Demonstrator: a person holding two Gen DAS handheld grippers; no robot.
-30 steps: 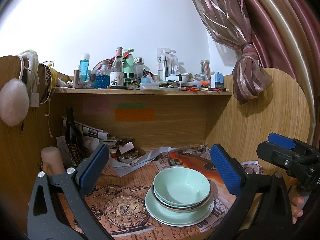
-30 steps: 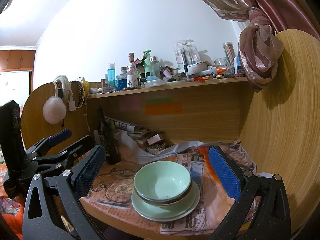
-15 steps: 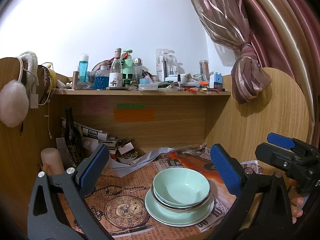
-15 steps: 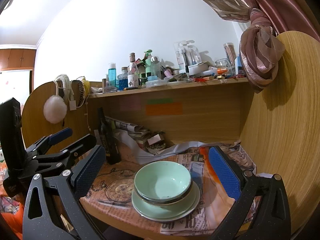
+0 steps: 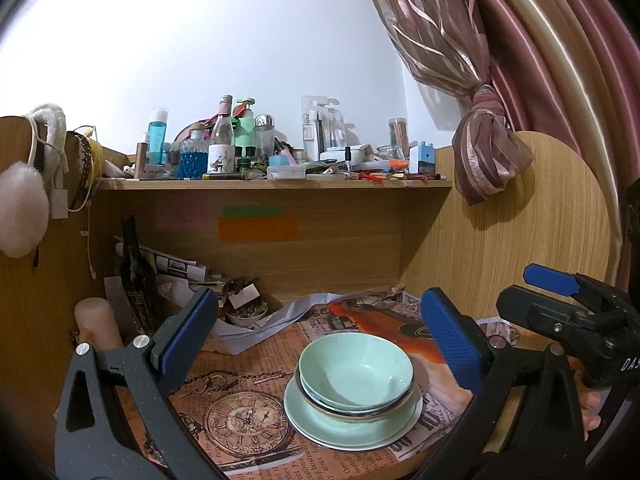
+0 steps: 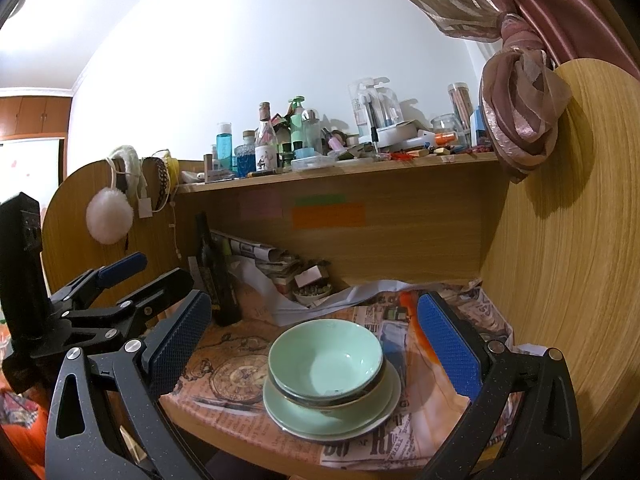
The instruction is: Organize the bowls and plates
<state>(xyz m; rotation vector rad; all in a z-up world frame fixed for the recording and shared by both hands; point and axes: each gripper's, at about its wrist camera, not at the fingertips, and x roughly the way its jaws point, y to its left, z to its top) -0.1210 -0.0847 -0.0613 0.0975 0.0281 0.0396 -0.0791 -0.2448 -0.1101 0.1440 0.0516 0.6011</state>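
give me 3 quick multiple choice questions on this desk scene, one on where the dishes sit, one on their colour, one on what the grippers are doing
1. Where does the dish stack sit?
A. on the upper shelf
B. on the newspaper-covered desk
C. inside a drawer

2. What colour is the top bowl?
A. pale green
B. red
C. black

3. What state are the left gripper and right gripper in?
A. both shut on a bowl
B. one holds a plate
C. both open, holding nothing

Answers:
1. B, the stack rests on the printed newspaper below the cluttered shelf.
2. A, the bowl's inside is pale mint green, like the plates under it.
3. C, in each wrist view the blue pads stand wide apart either side of the stack, touching nothing.
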